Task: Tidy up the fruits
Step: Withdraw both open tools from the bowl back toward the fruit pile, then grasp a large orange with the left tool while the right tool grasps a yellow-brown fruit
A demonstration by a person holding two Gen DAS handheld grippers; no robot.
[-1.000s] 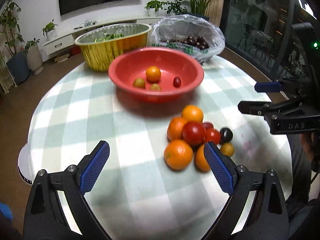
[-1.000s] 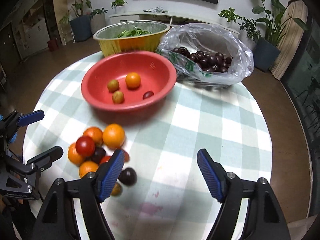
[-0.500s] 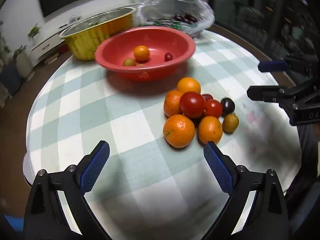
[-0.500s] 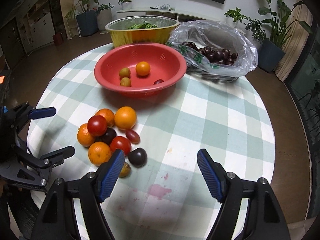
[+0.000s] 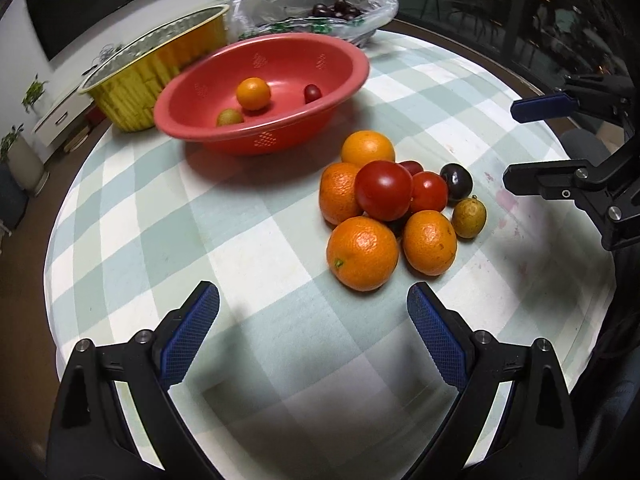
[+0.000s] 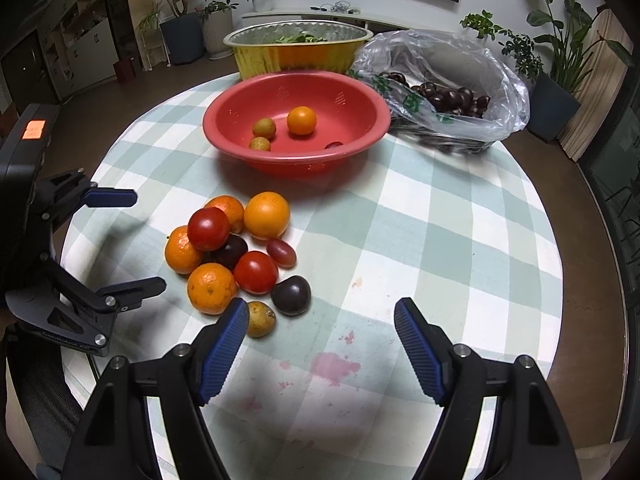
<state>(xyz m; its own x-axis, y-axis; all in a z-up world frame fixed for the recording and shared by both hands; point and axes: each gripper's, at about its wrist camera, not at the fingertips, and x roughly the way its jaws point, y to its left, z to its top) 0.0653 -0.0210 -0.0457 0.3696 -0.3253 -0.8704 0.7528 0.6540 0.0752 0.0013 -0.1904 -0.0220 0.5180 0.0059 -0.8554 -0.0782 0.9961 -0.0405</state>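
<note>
the red bowl (image 6: 296, 128) holds a small orange (image 6: 301, 120), two yellow-green fruits (image 6: 264, 128) and a dark red one at its near wall. behind it a gold foil pan (image 6: 296, 50) holds greens, and a clear bag (image 6: 444, 88) holds dark cherries. the fruit pile (image 5: 384, 208) lies on the checked cloth (image 6: 420, 240), outside the bowl. left gripper (image 5: 312, 320) and right gripper (image 6: 318, 322) both gape wide, holding nothing. compared with a second ago, the left view has rolled and sits closer to the pile.

No legible text or labels anywhere
</note>
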